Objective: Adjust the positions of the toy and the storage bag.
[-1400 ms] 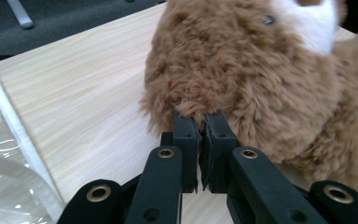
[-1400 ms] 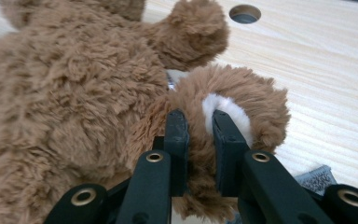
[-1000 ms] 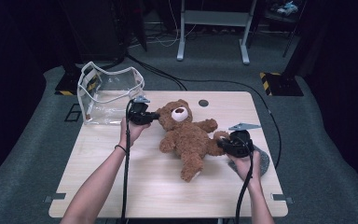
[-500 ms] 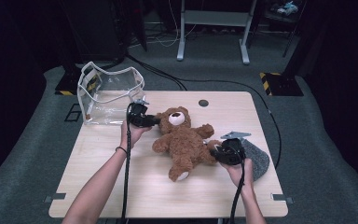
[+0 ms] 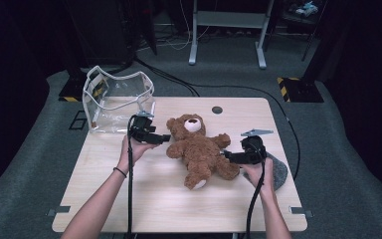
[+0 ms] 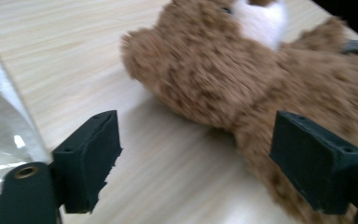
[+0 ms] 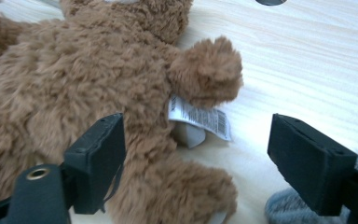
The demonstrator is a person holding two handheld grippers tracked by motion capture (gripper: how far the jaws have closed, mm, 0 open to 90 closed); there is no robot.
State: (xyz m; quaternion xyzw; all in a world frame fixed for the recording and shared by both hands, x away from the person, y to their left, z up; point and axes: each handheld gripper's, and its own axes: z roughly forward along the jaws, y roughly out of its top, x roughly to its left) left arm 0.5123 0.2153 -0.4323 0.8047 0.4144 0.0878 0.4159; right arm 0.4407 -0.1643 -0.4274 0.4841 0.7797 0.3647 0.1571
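Note:
A brown teddy bear point(image 5: 199, 149) lies on its back in the middle of the wooden table point(image 5: 129, 199), head towards the far side. My left gripper point(image 5: 161, 138) sits just left of the bear's head and arm. Its jaws have just been opening and stand open; in the left gripper view point(image 6: 196, 163) bare table lies between them, with the bear point(image 6: 242, 70) just ahead. My right gripper point(image 5: 229, 156) is at the bear's right flank. Its jaws have just been opening too; in the right gripper view point(image 7: 196, 158) they flank the fur and a white tag point(image 7: 198, 116) without pressing.
A clear plastic bag point(image 5: 117, 99) with a white rim stands open at the table's far left corner. A grey felt piece point(image 5: 278, 172) lies at the right edge beside my right hand. A small dark disc point(image 5: 217, 109) sits near the far edge.
Both grippers have opened and let go of the bear, which has settled on the table, shifted slightly nearer. The left gripper has drawn back a little to the left.

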